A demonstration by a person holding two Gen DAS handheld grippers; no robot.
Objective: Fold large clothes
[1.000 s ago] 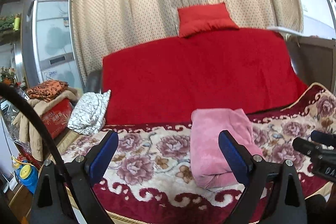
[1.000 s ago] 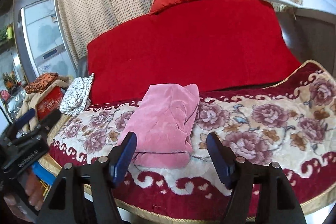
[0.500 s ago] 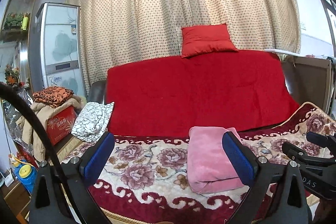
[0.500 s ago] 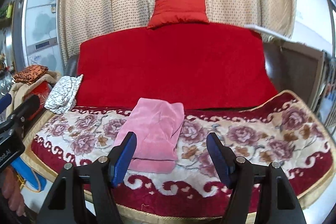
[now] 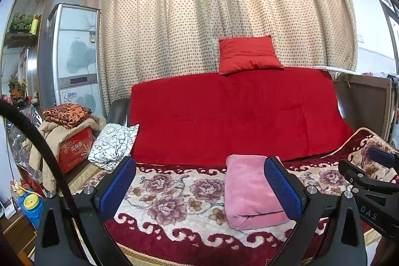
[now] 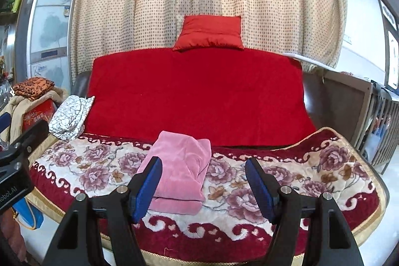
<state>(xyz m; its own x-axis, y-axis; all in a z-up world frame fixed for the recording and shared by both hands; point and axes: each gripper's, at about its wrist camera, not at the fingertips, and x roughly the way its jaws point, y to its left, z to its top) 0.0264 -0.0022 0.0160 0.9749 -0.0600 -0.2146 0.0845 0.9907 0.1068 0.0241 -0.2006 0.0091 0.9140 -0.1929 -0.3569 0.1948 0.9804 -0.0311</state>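
A folded pink garment point(image 5: 249, 191) lies on the floral blanket point(image 5: 174, 193) that covers the sofa seat; it also shows in the right wrist view point(image 6: 182, 171). My left gripper point(image 5: 199, 188) is open and empty, held back from the sofa's front edge, left of the garment. My right gripper point(image 6: 203, 186) is open and empty, held in front of the garment and apart from it. The right gripper's body point(image 5: 369, 193) shows at the right edge of the left wrist view.
A red cover point(image 5: 237, 114) drapes the sofa back with a red cushion point(image 5: 247, 55) on top. A white patterned cloth point(image 5: 112, 143) lies on the left armrest. Clothes on a red box point(image 5: 72, 141) and a tall appliance point(image 5: 72, 56) stand left. Spotted curtains hang behind.
Both grippers have pulled back from the sofa and tilted up, so the garment looks smaller and lower. Both stayed open. The pink garment has not moved.
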